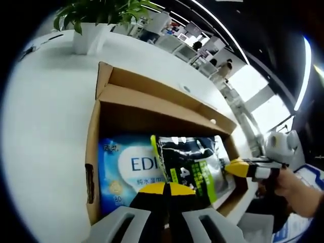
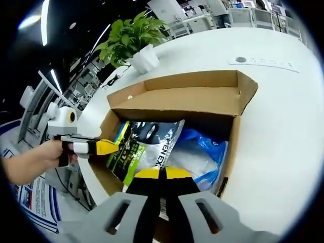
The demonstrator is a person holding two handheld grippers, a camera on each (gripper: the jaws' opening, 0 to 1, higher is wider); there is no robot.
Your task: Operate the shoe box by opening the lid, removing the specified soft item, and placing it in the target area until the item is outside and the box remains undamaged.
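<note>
With the brown cardboard shoe box (image 1: pixel 152 106) already opened on the white tabletop (image 1: pixel 45 126), the black-and-green soft pouch (image 1: pixel 192 162) is seen not yet removed, both the left gripper (image 1: pixel 166 190) and the right gripper (image 2: pixel 161 174) pressed together above it.

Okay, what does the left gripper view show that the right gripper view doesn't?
Left gripper view: the printed front of the blue wipes pack with readable lettering, and the right gripper coming in at the edge of the black and green pouch. Right gripper view: the left gripper at the pouch's other edge, and the wipes pack seen as crumpled blue plastic. Shared: the open cardboard box with the pouch inside, the potted plant and the white table.
</note>
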